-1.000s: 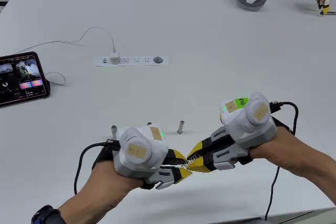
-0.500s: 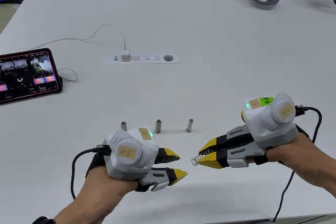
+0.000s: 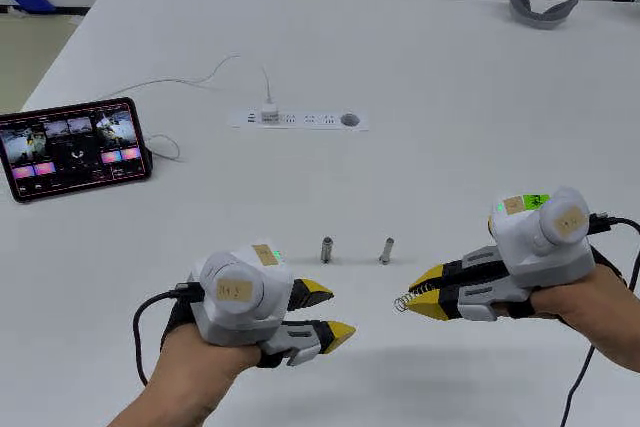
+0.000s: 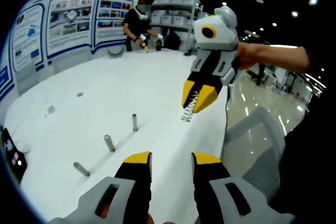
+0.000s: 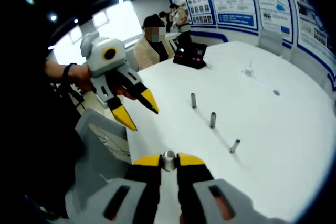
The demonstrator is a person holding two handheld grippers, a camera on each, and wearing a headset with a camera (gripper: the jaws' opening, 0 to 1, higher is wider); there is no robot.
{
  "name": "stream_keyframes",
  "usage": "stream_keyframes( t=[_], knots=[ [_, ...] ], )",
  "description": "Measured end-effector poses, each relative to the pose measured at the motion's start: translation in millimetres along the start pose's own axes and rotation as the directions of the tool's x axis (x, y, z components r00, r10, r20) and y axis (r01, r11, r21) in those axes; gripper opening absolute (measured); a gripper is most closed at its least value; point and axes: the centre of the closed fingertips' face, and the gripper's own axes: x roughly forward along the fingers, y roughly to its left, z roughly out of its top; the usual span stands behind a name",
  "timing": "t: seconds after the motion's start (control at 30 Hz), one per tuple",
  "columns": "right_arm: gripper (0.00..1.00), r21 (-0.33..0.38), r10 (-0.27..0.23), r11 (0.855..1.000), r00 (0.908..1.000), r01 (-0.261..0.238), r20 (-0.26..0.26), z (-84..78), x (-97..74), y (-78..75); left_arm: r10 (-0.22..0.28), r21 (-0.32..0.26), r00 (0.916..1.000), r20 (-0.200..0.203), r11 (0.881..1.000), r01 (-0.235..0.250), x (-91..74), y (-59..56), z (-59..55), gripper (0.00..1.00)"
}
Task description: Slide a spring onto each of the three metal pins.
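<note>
The left gripper [image 3: 340, 311] was nearest, its jaws apart and empty. The right gripper [image 3: 418, 297] was clamped on one end of the single spring [image 3: 403, 301], held above the table [image 3: 450, 127]. The spring was probably light, flexible and easily kinked, so it called for a light grip at one end with the bore left clear. Beyond stood three bare metal pins [image 5: 212, 119] in a row.
</note>
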Motion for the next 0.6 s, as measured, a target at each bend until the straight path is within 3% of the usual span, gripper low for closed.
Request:
stream_keyframes(
  t=[0.27, 0.6],
  knots=[
    [0.12, 0.010, -0.014, 1.000, 0.9998, 0.014, -0.014, -0.1, 4.3, -16.4, 0.056, -0.032, 0.9984, -0.003, 0.998, -0.056, -12.9, 11.9, -7.6, 0.35],
    [0.12, 0.000, -0.020, 1.000, 0.9988, 0.020, -0.045, 1.3, 15.8, -32.2, 0.136, -0.100, 0.9906, -0.009, 0.986, -0.137, -30.8, 31.4, -20.5, 0.43]
  ],
)
